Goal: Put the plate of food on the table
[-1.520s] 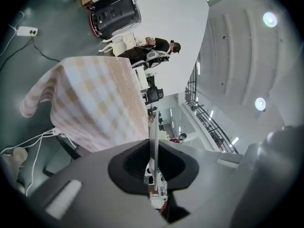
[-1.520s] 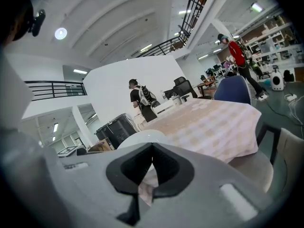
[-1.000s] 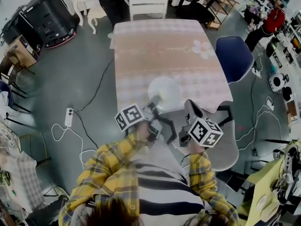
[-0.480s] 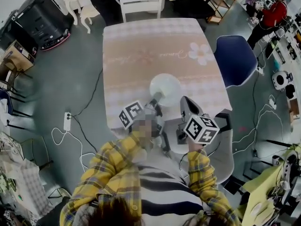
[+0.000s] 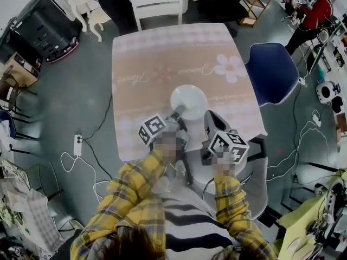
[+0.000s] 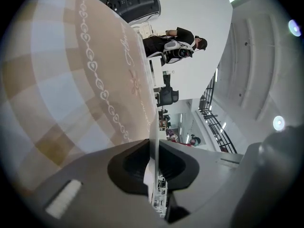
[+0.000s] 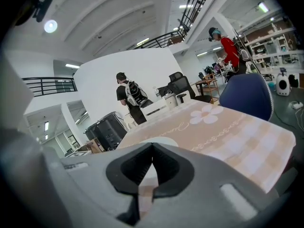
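A round white plate [image 5: 188, 101] lies on the table [image 5: 141, 64], which has a pink and beige checked cloth. I make out no food on the plate. My left gripper [image 5: 178, 113] reaches in from the near side and is shut on the plate's near-left rim. In the left gripper view the plate [image 6: 154, 122] shows edge-on as a thin white line pinched in my left gripper [image 6: 153, 144]. My right gripper [image 5: 208, 121] hovers just right of the plate, shut and empty. In the right gripper view the plate [image 7: 166, 140] lies just ahead of my right gripper [image 7: 152, 148].
A white chair [image 5: 157, 4] stands at the table's far end and a blue chair [image 5: 268, 69] at its right. A grey seat [image 5: 238, 172] is by my right side. Cables and a power strip [image 5: 77, 144] lie on the floor at the left. A person in red [image 5: 314, 10] stands far right.
Both grippers and the plate have moved farther in over the table, away from its near edge. The left gripper's hold on the rim is unchanged.
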{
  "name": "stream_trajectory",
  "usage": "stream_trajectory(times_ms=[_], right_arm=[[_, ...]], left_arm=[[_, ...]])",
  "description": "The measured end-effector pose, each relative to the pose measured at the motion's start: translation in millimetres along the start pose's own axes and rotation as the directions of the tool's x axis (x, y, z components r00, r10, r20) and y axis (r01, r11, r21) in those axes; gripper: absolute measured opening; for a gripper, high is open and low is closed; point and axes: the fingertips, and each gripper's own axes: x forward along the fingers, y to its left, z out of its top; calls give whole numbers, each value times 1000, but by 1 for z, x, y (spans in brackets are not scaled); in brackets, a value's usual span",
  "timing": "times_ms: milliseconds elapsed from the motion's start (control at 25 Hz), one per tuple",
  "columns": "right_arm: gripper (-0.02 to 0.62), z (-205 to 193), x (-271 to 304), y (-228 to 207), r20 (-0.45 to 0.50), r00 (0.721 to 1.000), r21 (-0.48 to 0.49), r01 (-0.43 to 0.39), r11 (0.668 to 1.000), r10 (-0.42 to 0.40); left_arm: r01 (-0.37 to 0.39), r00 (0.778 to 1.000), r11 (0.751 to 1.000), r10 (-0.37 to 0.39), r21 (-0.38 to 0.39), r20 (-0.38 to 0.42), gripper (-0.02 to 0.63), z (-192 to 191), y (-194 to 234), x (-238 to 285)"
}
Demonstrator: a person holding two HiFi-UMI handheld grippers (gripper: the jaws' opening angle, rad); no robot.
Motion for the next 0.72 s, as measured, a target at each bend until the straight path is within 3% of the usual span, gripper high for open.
stream_trajectory(times_ms=[320, 720], right_arm=[[-3, 9, 28, -19, -24, 1000, 7, 15, 1000, -14], [-4, 5, 44, -32, -37, 999, 39, 42, 998, -40]], left_arm=[[25, 1000, 1000, -25, -17, 17, 29, 10, 0, 44], [-43, 999, 998, 44, -50, 15, 28, 17, 10, 75]])
